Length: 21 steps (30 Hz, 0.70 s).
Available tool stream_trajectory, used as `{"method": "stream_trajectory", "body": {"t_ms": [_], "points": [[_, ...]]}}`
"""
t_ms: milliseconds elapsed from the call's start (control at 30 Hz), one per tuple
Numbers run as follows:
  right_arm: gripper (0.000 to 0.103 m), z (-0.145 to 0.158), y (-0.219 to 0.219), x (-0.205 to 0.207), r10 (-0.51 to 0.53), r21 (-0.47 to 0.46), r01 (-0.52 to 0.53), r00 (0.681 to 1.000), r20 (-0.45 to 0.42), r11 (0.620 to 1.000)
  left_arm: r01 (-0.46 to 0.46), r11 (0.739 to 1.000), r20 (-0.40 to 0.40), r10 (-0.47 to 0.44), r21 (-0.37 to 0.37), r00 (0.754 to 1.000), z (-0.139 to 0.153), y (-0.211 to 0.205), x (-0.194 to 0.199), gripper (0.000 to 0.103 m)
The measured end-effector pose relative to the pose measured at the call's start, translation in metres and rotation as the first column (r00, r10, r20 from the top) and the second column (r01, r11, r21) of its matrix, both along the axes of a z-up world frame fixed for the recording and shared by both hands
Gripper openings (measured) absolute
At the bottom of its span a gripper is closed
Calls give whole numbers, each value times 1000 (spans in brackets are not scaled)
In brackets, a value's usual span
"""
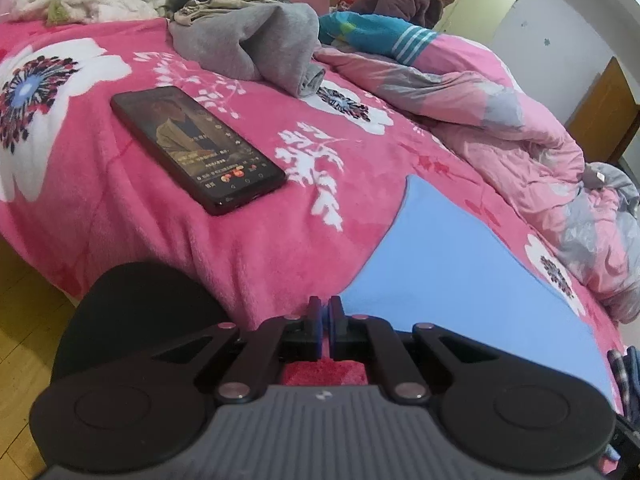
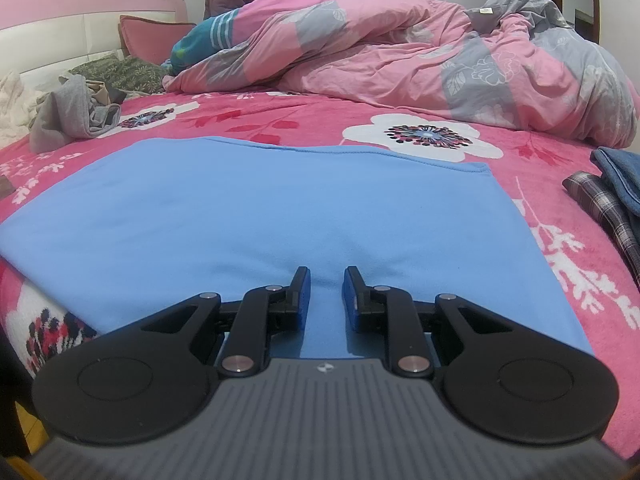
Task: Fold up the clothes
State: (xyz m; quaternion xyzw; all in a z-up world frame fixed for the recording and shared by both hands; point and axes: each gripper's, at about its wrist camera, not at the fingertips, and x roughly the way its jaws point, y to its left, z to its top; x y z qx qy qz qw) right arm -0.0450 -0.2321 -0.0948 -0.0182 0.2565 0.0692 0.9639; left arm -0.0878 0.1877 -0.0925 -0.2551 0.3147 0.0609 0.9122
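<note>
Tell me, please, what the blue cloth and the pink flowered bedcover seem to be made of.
Blue cloth: probably a thin, smooth knit or microfibre; matte, lies flat, with a stitched hem along its far edge.
Pink flowered bedcover: looks like plush fleece; the fuzzy nap shows where it drapes over the bed edge. The exact fibres cannot be told.

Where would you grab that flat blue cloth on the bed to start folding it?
Probably by its near hem, coming in from the bed's front edge. The blue cloth lies flat and smooth, so only the edges offer a lip to pinch. The right tool hovers over that near hem, jaws slightly apart.
</note>
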Motion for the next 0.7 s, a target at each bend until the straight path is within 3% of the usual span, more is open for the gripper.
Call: {"method": "stream_trajectory", "body": {"t_ms": [267, 433, 600, 700], "points": [[18, 0, -1, 1, 1, 5, -1, 1000, 3, 1000, 4, 998, 22, -6, 69, 1000, 11, -3, -14, 26], [18, -1, -3, 1, 4, 9, -4, 1000, 5, 1000, -19, 992, 74, 10, 127, 997, 29, -7, -23, 28], [18, -1, -4, 0, 3, 15, -3, 1000, 8, 1000, 113, 985, 152, -133, 132, 979, 43, -30, -18, 40], [18, -1, -4, 0, 3, 16, -3, 1000, 9, 1000, 225, 957, 136, -251, 181, 958, 41, -59, -6, 41]]}}
